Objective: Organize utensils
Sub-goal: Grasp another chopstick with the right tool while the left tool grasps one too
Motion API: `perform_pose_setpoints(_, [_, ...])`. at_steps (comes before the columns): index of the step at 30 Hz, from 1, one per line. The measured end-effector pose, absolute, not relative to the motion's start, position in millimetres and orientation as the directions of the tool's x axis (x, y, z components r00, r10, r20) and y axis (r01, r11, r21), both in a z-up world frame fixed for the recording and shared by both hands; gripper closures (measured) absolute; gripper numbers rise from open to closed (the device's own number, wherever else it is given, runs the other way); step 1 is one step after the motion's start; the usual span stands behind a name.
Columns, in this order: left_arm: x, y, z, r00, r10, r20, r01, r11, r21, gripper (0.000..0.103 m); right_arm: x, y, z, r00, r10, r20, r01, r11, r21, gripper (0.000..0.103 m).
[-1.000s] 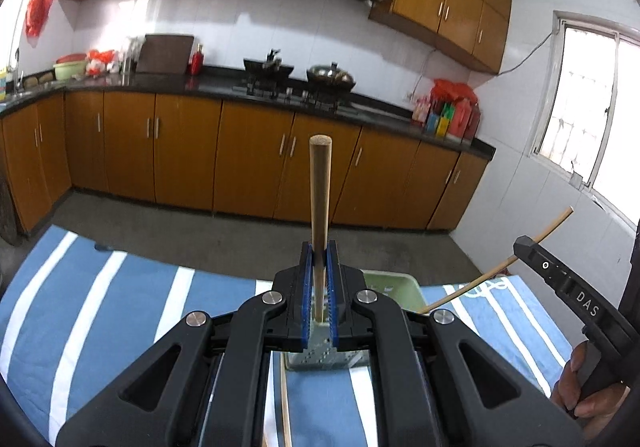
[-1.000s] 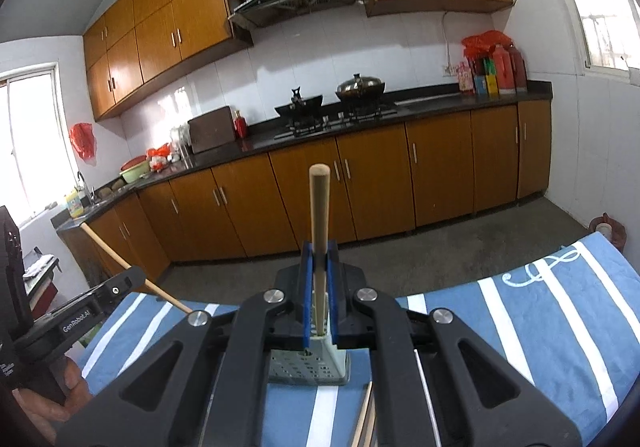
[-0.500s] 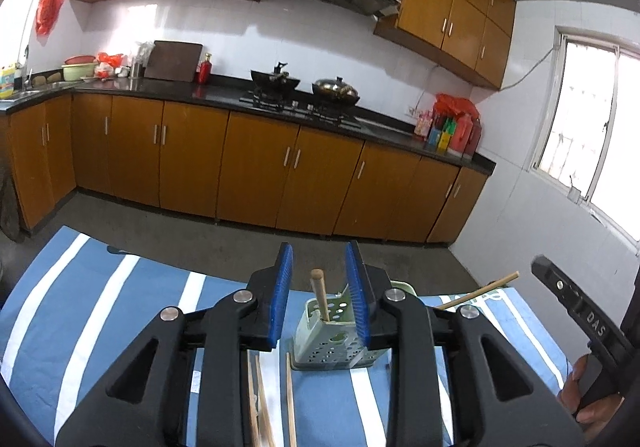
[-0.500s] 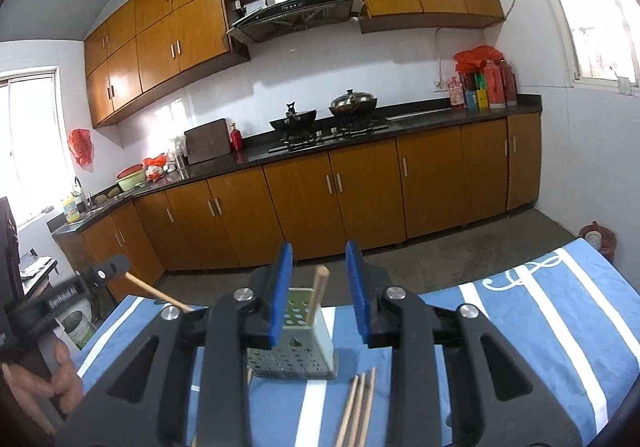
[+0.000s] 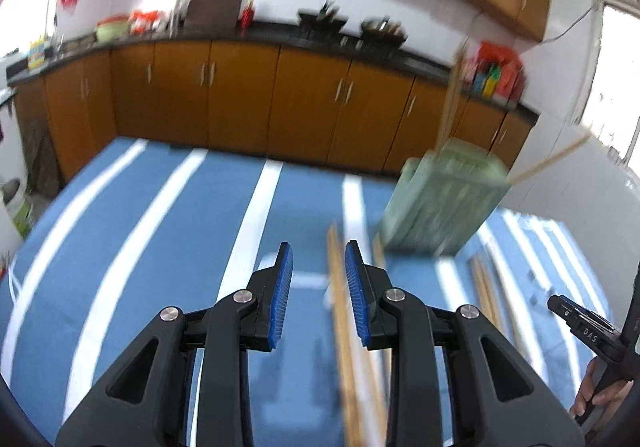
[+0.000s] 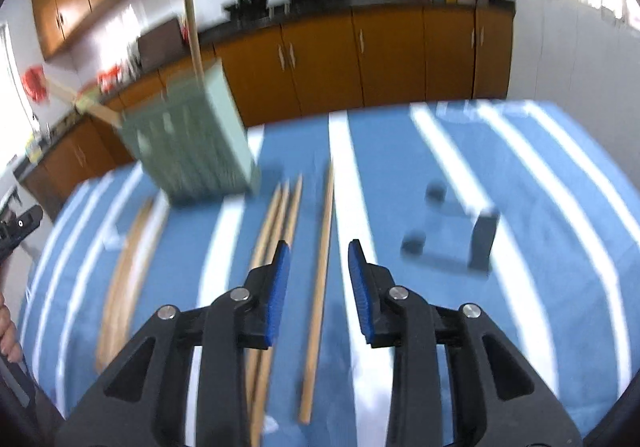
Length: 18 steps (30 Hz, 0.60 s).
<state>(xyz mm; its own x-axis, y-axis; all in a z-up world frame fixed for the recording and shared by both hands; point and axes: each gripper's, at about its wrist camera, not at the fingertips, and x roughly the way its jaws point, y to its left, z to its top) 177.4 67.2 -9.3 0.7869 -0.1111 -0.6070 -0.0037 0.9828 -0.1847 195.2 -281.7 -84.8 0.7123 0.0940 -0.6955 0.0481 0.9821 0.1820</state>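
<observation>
Left gripper (image 5: 316, 275): jaws spread, empty, above loose chopsticks (image 5: 340, 311) just left of the green holder (image 5: 440, 199). Right gripper (image 6: 316, 275): jaws spread, straddling 1 chopstick (image 6: 320, 275) right of the holder (image 6: 188, 143). Only the right view shows a dark block (image 6: 482, 239) farther right on the striped cloth (image 6: 520, 207).

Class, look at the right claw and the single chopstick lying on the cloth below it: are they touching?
Apart. The right wrist view shows the open right claw with the single chopstick lying between its blue pads, blue cloth showing on both sides.

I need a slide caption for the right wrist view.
Open right gripper above a loose wooden chopstick on the blue striped cloth, near the pale green utensil holder.
</observation>
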Motion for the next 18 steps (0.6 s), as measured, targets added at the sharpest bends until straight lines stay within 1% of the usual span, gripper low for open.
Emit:
perform_pose_setpoints(4, [171, 71, -41, 0.736, -0.128, -0.665, -0.013, 0.979, -0.203, 0.075, 197, -266, -112, 0.656, 0.093, -0.749, 0.042, 0.986, 0.159, 0.073])
perform_pose_setpoints(6, [170, 70, -52, 0.717, -0.138, -0.684, -0.010, 0.978, -0.207, 0.075, 197, -264, -120, 0.641, 0.081, -0.763, 0.049, 0.988, 0.146, 0.073])
perform_pose_setpoints(8, [168, 69, -60, 0.702, -0.149, -0.696, -0.003, 0.977, -0.212, 0.075, 197, -265, -122, 0.637, 0.068, -0.768, 0.056, 0.990, 0.133, 0.076])
perform_pose_setpoints(9, [166, 67, -64, 0.696, -0.156, -0.701, 0.003, 0.977, -0.214, 0.075, 198, -266, -121, 0.639, 0.055, -0.768, 0.058, 0.991, 0.119, 0.081])
perform_pose_setpoints(10, [165, 65, -67, 0.691, -0.162, -0.705, 0.008, 0.976, -0.216, 0.075, 199, -266, -119, 0.640, 0.041, -0.767, 0.060, 0.993, 0.103, 0.090])
perform_pose_setpoints(11, [165, 63, -70, 0.684, -0.170, -0.709, 0.017, 0.976, -0.218, 0.075, 199, -267, -120, 0.639, 0.037, -0.768, 0.061, 0.993, 0.099, 0.094])
perform_pose_setpoints(13, [166, 58, -73, 0.676, -0.182, -0.714, 0.030, 0.975, -0.220, 0.075, 201, -271, -119, 0.639, 0.027, -0.769, 0.078, 0.992, 0.100, 0.095])
perform_pose_setpoints(15, [165, 52, -76, 0.667, -0.193, -0.720, 0.047, 0.975, -0.217, 0.075, 202, -277, -119, 0.640, -0.020, -0.769, 0.132, 0.988, 0.084, 0.095])
perform_pose_setpoints(18, [163, 44, -80, 0.653, -0.200, -0.730, 0.071, 0.976, -0.204, 0.075, 201, -289, -120, 0.638, -0.042, -0.769, 0.185, 0.978, 0.099, 0.095])
